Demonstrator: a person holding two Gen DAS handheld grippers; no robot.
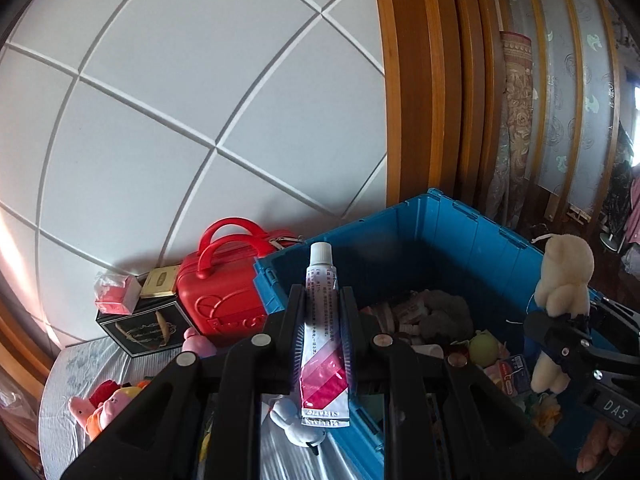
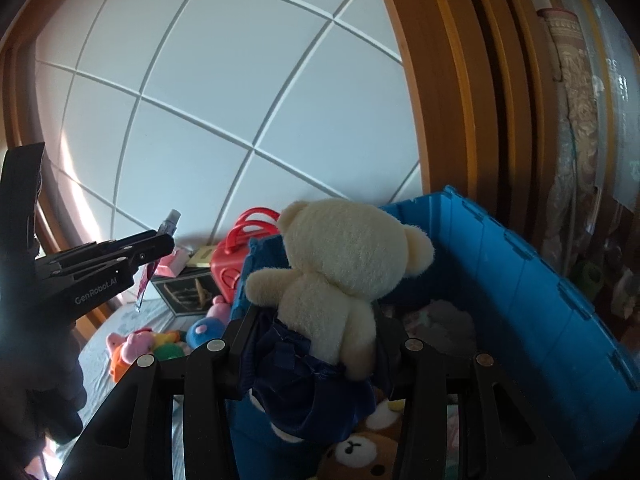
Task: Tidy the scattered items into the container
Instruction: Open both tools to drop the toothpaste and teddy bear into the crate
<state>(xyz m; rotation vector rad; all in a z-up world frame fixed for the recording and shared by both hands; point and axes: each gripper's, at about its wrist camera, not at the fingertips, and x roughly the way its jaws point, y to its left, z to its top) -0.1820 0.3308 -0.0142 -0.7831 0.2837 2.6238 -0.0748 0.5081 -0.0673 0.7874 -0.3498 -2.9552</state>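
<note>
My left gripper (image 1: 322,304) is shut on a white and pink tube (image 1: 322,340) with a white cap, held upright above the near left corner of the blue crate (image 1: 452,224). My right gripper (image 2: 316,320) is shut on a cream teddy bear in blue trousers (image 2: 340,280), held over the crate (image 2: 520,280). The bear also shows in the left wrist view (image 1: 564,280), and the left gripper with the tube shows in the right wrist view (image 2: 160,248). The crate holds several toys and packets.
A red case (image 1: 228,292), a black box (image 1: 144,328) and small boxes (image 1: 116,294) stand against the tiled wall left of the crate. Soft toys (image 1: 104,404) lie on the pale sheet. A wooden door frame (image 1: 416,100) rises behind the crate.
</note>
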